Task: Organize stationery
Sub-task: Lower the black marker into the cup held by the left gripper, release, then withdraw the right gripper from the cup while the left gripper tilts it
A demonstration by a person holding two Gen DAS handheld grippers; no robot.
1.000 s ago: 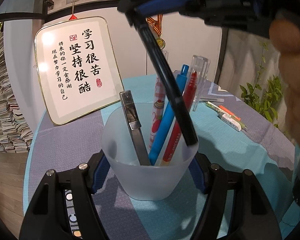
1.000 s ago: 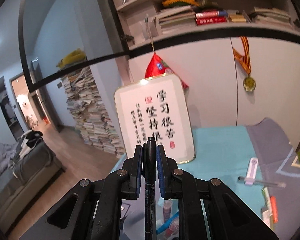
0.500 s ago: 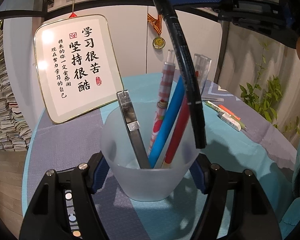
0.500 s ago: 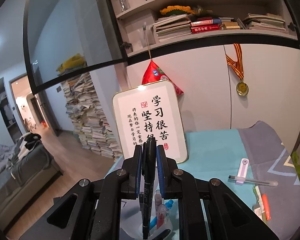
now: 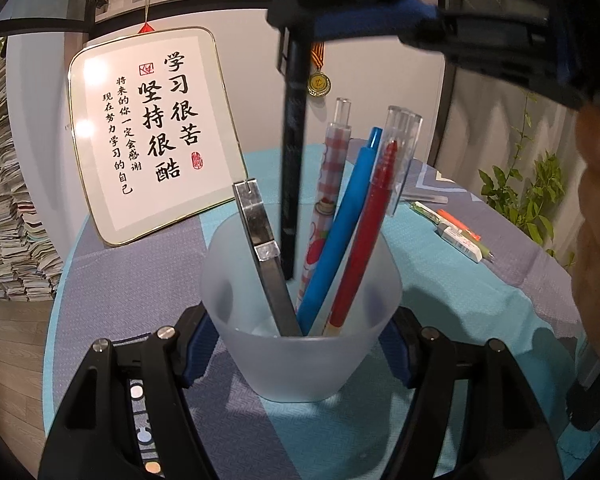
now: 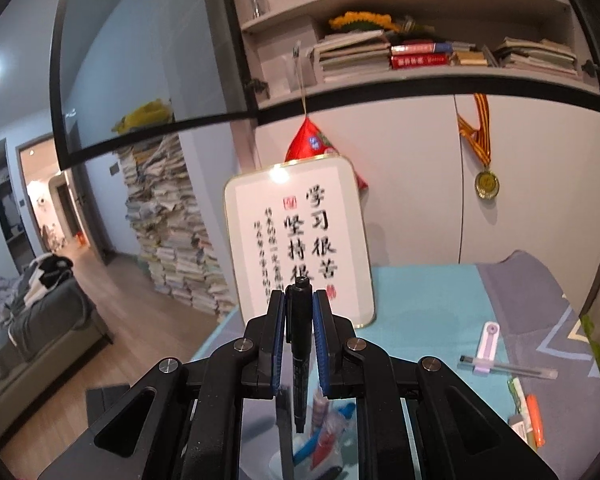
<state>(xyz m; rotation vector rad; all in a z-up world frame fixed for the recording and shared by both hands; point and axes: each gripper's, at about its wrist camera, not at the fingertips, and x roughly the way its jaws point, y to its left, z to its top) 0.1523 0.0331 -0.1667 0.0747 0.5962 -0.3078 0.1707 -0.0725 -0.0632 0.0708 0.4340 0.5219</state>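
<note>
Nearest, in the left wrist view: left gripper (image 5: 296, 354) with fingers (image 5: 198, 344) pressed on both sides of the frosted cup (image 5: 300, 320), holding it steady on the tabletop (image 5: 480, 292). Inside the cup already: a metal utility knife (image 5: 260, 248), a checked pen (image 5: 328, 184), a blue pen (image 5: 352, 208), a red pen (image 5: 374, 216) and a clear pen (image 5: 402, 148).

Just above, coming in from the top: right gripper (image 6: 299, 312), fingers (image 6: 278, 336) pinching the black marker (image 5: 292, 152) near its upper end. Marker almost upright, lower tip just inside the cup mouth, between the knife and the checked pen.

Step in hand, as judged: dropping the marker into the cup. Next move calls for lowering a little more, then spreading the right fingers so that the marker slides down without pushing the other pens.

Compared with one second before: marker then strongly tilted, tip over the cup's right rim; now nearly vertical and moved toward the middle. Cup and left grip unchanged.

Farther on the tabletop, still to collect: highlighters (image 5: 458, 234), a clear pen with cap (image 6: 508, 368), and the framed calligraphy board (image 5: 152, 136) behind.
</note>
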